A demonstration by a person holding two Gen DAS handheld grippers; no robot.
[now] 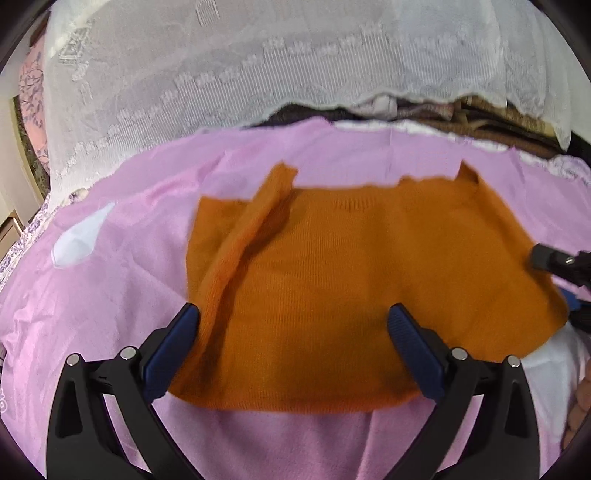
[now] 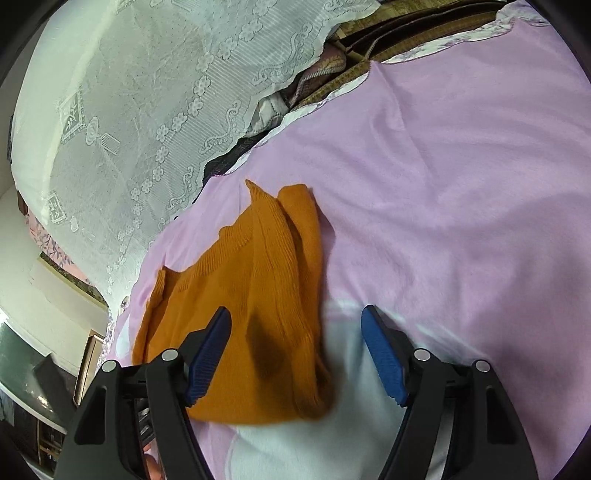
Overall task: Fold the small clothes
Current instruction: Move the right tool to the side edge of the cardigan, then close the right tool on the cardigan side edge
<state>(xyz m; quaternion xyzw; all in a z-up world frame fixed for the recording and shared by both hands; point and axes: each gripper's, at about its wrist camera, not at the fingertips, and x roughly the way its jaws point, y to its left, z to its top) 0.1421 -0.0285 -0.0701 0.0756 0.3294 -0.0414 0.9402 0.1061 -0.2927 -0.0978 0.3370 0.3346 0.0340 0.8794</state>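
No brand, label or legible writing appears in either view. One orange knitted garment lies flat on a pink cloth that covers the work surface; one sleeve is folded inward across its left part in the left wrist view, and its ribbed neckline lies at the far edge. The left gripper hovers over the near part of the garment with its two blue-padded fingers spread wide; the knit shows between them, and nothing is clamped. The right gripper stands at the garment's other side edge, its jaws parted wide; its left finger is over the knit, its right finger over a pale white patch of the covering just beside the hem. The fabric's edge lies in the gap, with no pad seen pressing on it. In the left wrist view the right gripper's black tip enters at the right edge, near the garment's side. One white lace drape hangs behind the surface, with folded brown textiles beneath its hem.
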